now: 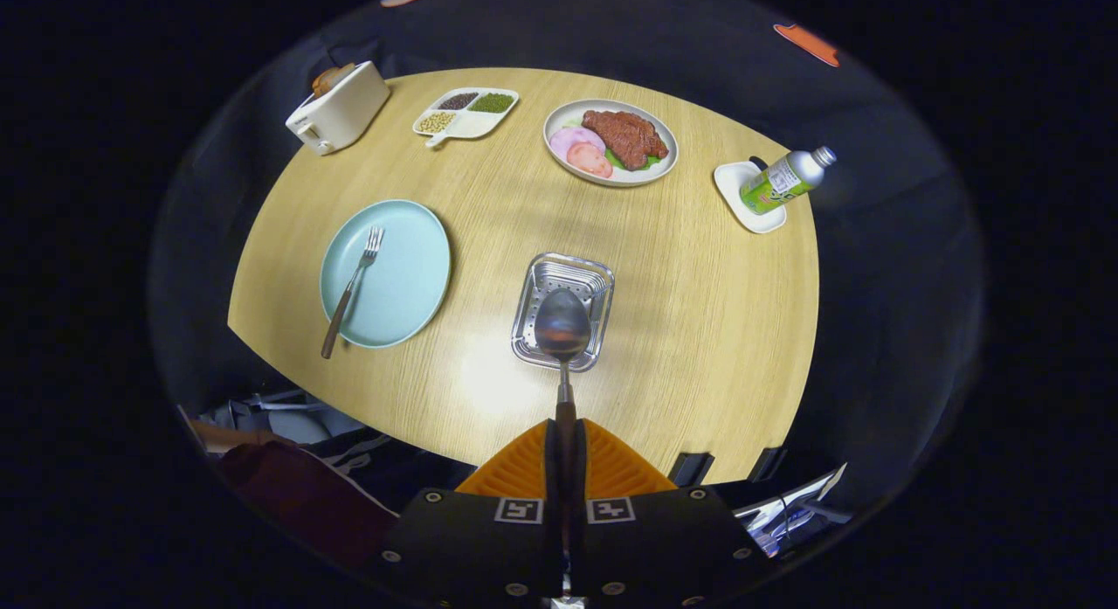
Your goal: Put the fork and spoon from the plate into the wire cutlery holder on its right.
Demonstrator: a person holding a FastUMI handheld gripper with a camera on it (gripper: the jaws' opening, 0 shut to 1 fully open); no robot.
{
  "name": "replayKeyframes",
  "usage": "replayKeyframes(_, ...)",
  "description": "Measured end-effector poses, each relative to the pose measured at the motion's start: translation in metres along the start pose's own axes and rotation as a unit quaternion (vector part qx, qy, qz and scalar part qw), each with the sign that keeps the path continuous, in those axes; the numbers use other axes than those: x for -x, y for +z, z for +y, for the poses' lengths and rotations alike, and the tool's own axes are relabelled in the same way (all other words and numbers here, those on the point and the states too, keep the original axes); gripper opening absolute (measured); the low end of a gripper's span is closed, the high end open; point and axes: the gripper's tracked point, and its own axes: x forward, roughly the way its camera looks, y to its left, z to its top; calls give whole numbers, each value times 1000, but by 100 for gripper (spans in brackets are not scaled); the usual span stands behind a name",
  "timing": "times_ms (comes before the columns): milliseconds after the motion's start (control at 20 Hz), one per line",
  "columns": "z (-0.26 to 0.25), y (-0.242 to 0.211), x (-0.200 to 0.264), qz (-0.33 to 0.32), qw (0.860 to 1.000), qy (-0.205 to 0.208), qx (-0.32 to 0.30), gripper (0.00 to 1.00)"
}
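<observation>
One down-ish: gripper point(565, 456) is clamped on the spoon point(562, 329), hanging over the cutlery holder point(603, 281). Next lower, release; fork point(351, 287) waits on plate point(410, 277).

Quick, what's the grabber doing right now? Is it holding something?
Hand-held gripper: shut on the spoon by its handle, with the bowl held out over the wire cutlery holder.
</observation>
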Motion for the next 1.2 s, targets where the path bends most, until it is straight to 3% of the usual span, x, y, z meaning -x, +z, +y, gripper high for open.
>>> replayKeyframes(500, 2, 17, -35, 96, 994, -7, 45, 4)
replayKeyframes(1050, 0, 33, -71, 120, 992, -1, 34, 4)
replayKeyframes(1200, 0, 36, -69, 105, 994, 1, 34, 8)
